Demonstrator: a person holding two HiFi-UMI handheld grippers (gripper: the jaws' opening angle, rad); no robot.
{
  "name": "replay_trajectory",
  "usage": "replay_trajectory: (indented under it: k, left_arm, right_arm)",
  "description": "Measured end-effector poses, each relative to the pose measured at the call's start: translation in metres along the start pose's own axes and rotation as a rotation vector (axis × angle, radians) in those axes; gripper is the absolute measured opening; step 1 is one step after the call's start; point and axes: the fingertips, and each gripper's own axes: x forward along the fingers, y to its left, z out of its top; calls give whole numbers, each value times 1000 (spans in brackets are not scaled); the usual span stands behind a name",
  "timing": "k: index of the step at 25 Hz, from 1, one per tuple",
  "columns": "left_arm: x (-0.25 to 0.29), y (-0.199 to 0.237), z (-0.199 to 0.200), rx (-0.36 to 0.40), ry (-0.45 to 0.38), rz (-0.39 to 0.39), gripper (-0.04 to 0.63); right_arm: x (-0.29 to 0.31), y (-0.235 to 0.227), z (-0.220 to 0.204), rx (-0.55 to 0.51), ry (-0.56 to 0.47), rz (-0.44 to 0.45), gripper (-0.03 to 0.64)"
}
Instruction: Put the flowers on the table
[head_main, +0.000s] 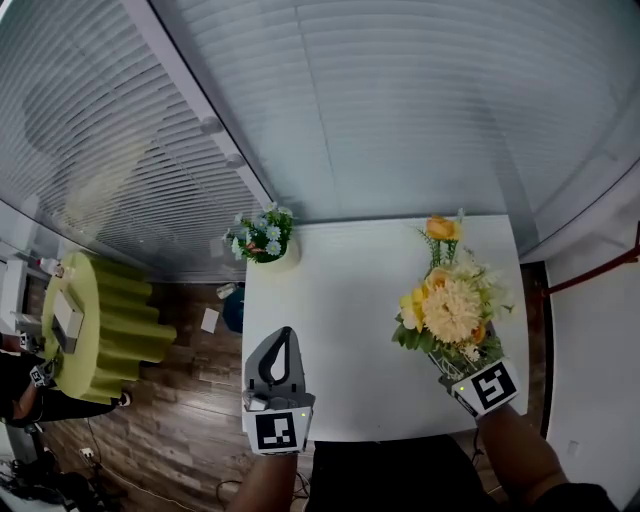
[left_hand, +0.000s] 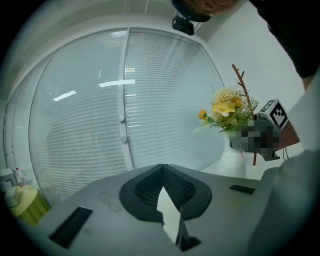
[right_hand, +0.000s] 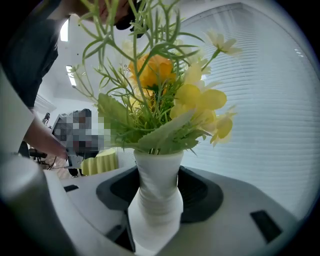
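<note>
A bunch of yellow and orange flowers (head_main: 450, 305) stands in a white ribbed vase (right_hand: 156, 195). My right gripper (head_main: 460, 372) is shut on the vase's narrow waist, over the near right part of the white table (head_main: 330, 300). The blooms (right_hand: 165, 95) fill the top of the right gripper view. From the left gripper view, the same vase (left_hand: 235, 157) and flowers (left_hand: 227, 107) appear at the right. My left gripper (head_main: 283, 335) hangs at the table's near left edge, jaws together and holding nothing; its tips (left_hand: 161, 167) meet in its own view.
A small pot of blue and white flowers (head_main: 262, 238) sits at the table's far left corner. White blinds (head_main: 400, 100) run behind the table. A green ribbed round stand (head_main: 100, 320) is on the wooden floor (head_main: 190, 420) to the left.
</note>
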Motion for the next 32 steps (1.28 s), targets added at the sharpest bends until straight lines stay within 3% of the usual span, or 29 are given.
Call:
replay_trajectory:
  k: [16, 32]
  left_arm:
    - [16, -15, -25, -46, 19, -14, -5]
    - [31, 4, -64, -66, 71, 15, -5]
  right_arm:
    - [17, 3, -27, 41, 10, 26, 253]
    - [53, 3, -69, 23, 35, 53, 253]
